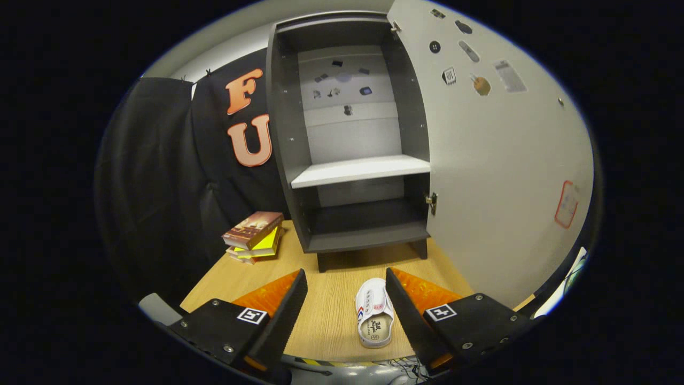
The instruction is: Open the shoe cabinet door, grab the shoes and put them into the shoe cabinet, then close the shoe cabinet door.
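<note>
So going left to right: a stack of books (pixel 253 236) sits on the wooden table (pixel 331 326) off to the left, then the shoe cabinet (pixel 350 160), its door (pixel 497 160) already swung wide to the right. The gripper (pixel 346 286) is spread wide and holds nothing. The white shoe (pixel 374 313) lies between the fingers, hugging the right one, long axis pointing roughly at the cabinet. I'd say a small nudge right centres it for the grab.

Hand-held gripper (pixel 346 307): two wedge-shaped fingers (pixel 283 321) with serrated inner edges, set wide apart; square tag marker and screws on each mount.
</note>
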A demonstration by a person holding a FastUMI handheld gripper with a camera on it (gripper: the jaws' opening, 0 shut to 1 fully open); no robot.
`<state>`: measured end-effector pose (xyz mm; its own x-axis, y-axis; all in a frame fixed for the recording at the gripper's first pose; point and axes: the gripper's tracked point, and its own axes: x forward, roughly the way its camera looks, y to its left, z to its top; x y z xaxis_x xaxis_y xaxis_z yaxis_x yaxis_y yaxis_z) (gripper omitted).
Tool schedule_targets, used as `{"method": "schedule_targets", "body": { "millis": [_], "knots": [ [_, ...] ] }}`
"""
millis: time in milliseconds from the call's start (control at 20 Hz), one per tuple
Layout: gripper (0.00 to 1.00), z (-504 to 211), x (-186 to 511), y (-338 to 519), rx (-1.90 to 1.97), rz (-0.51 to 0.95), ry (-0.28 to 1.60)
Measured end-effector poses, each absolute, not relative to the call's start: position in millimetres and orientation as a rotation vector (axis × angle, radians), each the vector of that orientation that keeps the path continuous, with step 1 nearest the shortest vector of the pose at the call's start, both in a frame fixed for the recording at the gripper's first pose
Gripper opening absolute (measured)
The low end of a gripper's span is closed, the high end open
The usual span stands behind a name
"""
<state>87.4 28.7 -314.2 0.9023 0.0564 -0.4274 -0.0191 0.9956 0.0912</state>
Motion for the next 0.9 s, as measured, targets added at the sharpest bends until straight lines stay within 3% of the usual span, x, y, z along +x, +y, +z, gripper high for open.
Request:
{"method": "schedule_targets", "body": {
  "millis": [450,750,900],
  "knots": [
    [0.88,-461,89,24,0.124,0.021,0.721],
    [0.83,-503,98,29,0.138,0.030,0.808],
    [0.76,-514,103,30,0.140,0.030,0.826]
  ]
}}
